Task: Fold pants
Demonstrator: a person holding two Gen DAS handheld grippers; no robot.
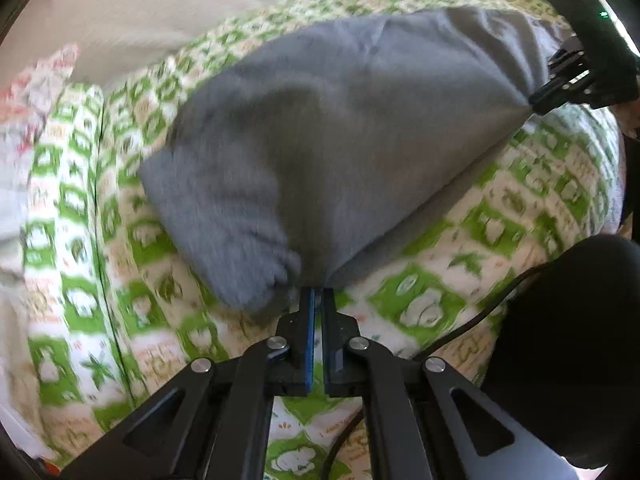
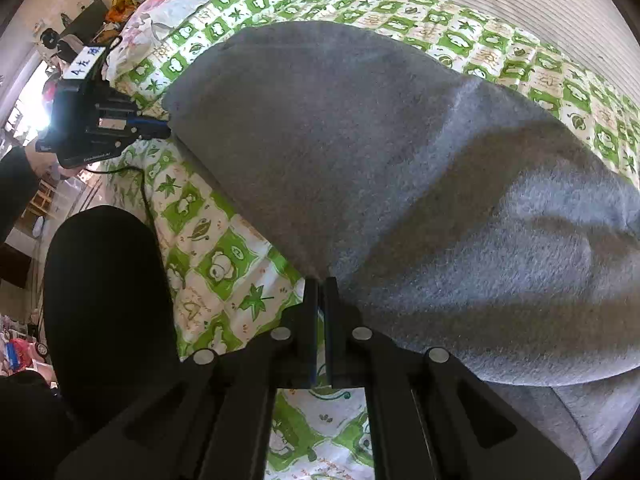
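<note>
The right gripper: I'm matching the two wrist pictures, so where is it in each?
Left wrist: right gripper at upper right, shut on the grey pants.
Right wrist: right gripper at bottom centre, clamping the pants' edge.
Shared landmark: green patterned sheet.

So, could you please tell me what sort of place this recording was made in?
Most likely a bedroom in a home: the grey fleece pants lie on a bed with a green-and-white patterned cotton sheet, a floral pillow sits at its far end, and cluttered shelves stand beyond.
</note>
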